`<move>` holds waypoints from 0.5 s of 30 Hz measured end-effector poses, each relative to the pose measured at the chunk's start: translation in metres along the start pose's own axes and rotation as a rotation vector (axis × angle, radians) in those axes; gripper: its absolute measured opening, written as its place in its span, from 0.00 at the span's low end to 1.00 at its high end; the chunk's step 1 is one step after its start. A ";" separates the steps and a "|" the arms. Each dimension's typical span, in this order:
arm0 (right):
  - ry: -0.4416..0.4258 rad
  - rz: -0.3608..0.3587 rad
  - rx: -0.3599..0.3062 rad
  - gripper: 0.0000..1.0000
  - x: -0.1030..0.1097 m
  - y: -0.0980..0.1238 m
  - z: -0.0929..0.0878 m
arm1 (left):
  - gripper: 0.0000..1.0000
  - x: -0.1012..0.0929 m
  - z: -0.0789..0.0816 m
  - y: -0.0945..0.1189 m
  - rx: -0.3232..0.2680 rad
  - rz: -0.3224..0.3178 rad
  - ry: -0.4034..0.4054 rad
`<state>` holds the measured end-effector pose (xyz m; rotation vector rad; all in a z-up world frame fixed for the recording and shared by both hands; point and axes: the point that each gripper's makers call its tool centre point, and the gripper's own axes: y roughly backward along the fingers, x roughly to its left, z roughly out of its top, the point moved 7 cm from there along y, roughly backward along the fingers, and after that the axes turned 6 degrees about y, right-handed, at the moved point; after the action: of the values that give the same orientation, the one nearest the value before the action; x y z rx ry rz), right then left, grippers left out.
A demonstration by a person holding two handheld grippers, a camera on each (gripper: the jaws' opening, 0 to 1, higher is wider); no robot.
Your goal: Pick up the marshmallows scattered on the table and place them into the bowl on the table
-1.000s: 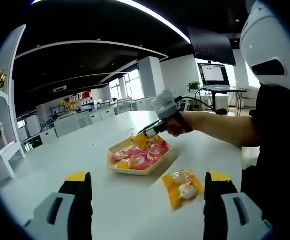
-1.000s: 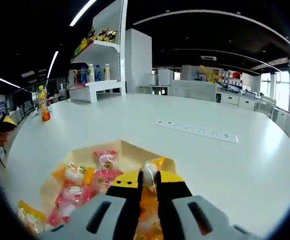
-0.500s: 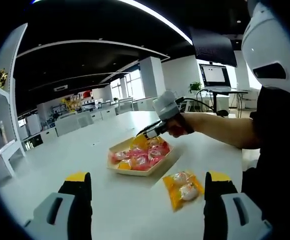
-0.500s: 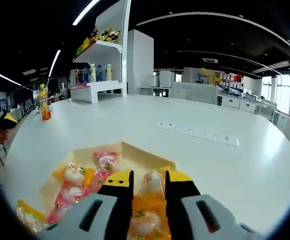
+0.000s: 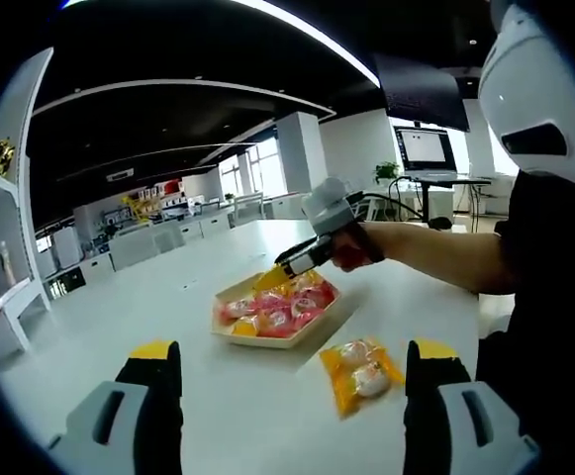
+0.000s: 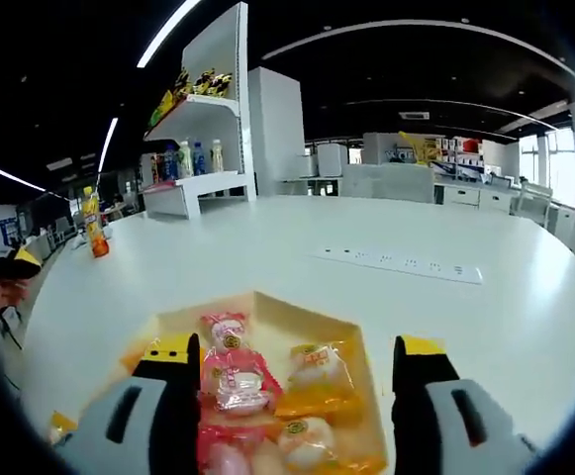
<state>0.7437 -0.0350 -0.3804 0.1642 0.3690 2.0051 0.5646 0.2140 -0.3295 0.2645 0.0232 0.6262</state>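
Since the earlier frames, the right hand-held gripper (image 6: 292, 381) has parted its jaws wide and let go of the orange packet it was clamped on; that packet now lies in the bowl (image 6: 351, 332), a shallow cream tray, among the pink and orange wrapped marshmallows (image 6: 230, 376). In the left gripper view the same right hand-held gripper (image 5: 292, 262) hangs just above the bowl's (image 5: 230, 336) far edge, held by the person's hand (image 5: 351, 245), with nothing between its jaws. The left hand-held gripper (image 5: 292, 381) is also spread wide and empty, low over the white desk (image 5: 99, 332). One orange marshmallow packet (image 5: 361, 371) remains on the desk outside the bowl, just beside its near corner. It lies ahead of the left hand-held gripper, slightly toward its right jaw, with its long axis running roughly away from that gripper and angled a little. The left hand-held gripper looks the nearer of the two and already points at the packet, so reaching forward and closing across the packet's short side seems the likely next move, then carrying it the short way over the rim into the bowl.
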 end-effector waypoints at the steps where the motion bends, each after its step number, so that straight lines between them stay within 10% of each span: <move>1: 0.003 -0.001 0.000 0.88 -0.001 0.000 0.000 | 0.93 -0.001 0.000 0.000 -0.001 -0.001 -0.001; 15: 0.056 -0.037 -0.004 0.97 0.005 0.031 0.005 | 0.94 -0.005 0.002 0.009 -0.011 0.013 -0.018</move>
<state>0.7160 -0.0422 -0.3655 0.0979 0.4005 1.9772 0.5556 0.2180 -0.3255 0.2596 0.0009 0.6367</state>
